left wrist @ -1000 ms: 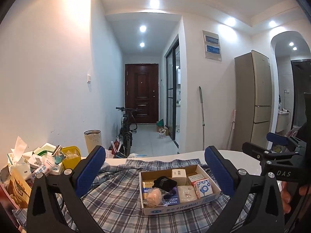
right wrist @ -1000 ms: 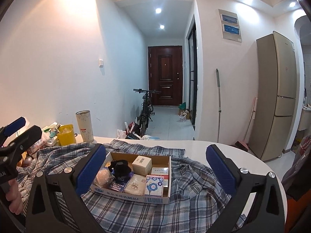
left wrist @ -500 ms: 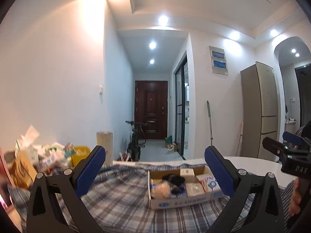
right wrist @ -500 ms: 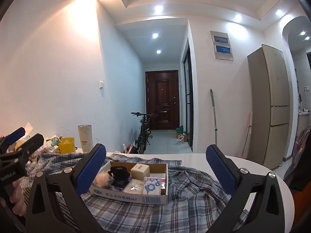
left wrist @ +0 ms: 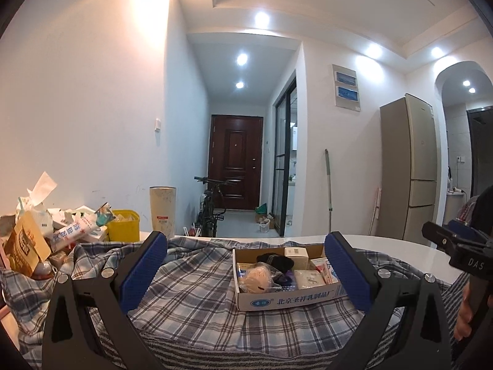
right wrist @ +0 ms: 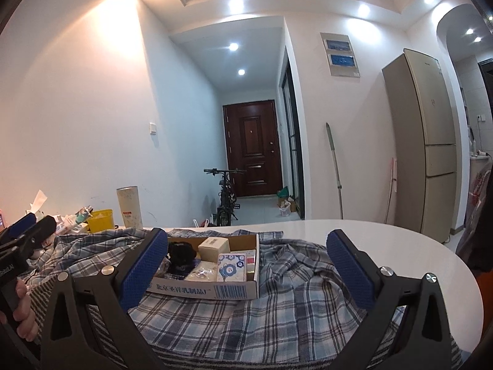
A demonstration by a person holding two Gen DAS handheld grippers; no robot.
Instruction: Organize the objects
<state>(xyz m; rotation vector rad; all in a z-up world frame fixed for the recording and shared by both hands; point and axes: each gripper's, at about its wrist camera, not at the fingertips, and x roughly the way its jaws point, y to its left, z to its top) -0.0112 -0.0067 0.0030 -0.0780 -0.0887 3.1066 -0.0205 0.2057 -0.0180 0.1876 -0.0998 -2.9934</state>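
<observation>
A shallow cardboard box (left wrist: 286, 298) (right wrist: 203, 289) sits on a blue plaid cloth (left wrist: 197, 280) (right wrist: 295, 280) over a white table. It holds small cartons, a black bundle (left wrist: 275, 260) (right wrist: 181, 252) and a wrapped roundish item (left wrist: 257, 279). My left gripper (left wrist: 246, 256) stands open, low and near, with the box just inside its right finger. My right gripper (right wrist: 246, 252) is open too, the box's left end behind its left finger. Each gripper shows at the other view's edge, held by a hand.
A heap of packets and tissue (left wrist: 46, 231) lies at the table's left with a yellow tub (left wrist: 123, 225) (right wrist: 100, 220) and a tall white cup (left wrist: 162, 209) (right wrist: 129, 206). The bare white tabletop (right wrist: 385, 237) curves round to the right. Beyond are a hallway, a bicycle and a fridge.
Both views have tilted upward and dropped lower towards the table, so the box now looks flatter and nearer. Both grippers stay open.
</observation>
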